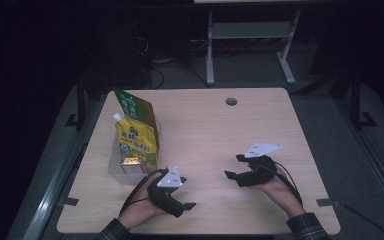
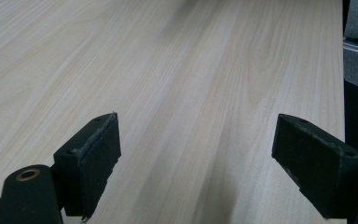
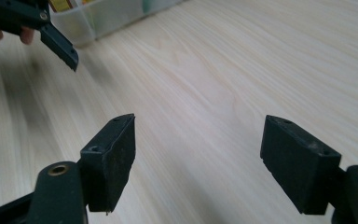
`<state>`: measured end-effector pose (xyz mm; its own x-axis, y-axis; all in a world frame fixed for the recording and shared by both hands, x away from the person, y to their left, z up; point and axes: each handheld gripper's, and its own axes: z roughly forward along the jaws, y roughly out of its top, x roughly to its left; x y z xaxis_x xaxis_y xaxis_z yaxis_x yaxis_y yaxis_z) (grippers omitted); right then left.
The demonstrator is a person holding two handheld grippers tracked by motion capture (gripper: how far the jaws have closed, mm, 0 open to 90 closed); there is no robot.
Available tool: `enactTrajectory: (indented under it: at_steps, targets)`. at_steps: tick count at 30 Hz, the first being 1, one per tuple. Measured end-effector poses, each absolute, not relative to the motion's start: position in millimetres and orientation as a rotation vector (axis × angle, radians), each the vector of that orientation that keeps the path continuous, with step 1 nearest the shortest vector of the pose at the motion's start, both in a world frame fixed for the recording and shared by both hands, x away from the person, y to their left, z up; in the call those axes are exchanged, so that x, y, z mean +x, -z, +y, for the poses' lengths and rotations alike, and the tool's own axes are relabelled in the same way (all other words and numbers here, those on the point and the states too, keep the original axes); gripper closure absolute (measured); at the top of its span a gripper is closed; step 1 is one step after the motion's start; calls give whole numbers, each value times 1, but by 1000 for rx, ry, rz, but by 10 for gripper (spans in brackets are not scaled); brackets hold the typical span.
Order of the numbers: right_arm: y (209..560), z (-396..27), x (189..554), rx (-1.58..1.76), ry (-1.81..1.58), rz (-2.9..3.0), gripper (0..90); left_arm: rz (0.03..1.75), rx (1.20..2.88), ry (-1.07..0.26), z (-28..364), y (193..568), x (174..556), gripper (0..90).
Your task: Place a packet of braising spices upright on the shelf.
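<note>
I'm holding the left gripper (image 1: 184, 199) and right gripper (image 1: 233, 167) spread wide over bare table (image 1: 220, 130); the clear tub (image 1: 117, 170), just beside the left gripper, is holding upright yellow-green refill pouches (image 1: 135, 137)

Item count, as seen from the high view:

- Tools: two, the left tool (image 1: 186, 199) and the right tool (image 1: 234, 166), each with two jaws, set wide apart.
- Clear plastic bin (image 1: 116, 170): one.
- Yellow spouted refill pouch (image 1: 136, 141): one.
- Green carton (image 1: 136, 106): one.
- Surface (image 1: 215, 135): one, with one cable hole (image 1: 231, 101).
</note>
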<state>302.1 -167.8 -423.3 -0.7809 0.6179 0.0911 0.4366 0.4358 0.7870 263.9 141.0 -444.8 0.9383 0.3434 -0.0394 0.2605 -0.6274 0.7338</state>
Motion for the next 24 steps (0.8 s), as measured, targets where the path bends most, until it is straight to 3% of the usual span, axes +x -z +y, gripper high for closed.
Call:
enactTrajectory:
  at_steps: [24]
  targets:
    - [458,-207,267,1005,-1196,2492,221,411,2302,-125,140,450,265,146]
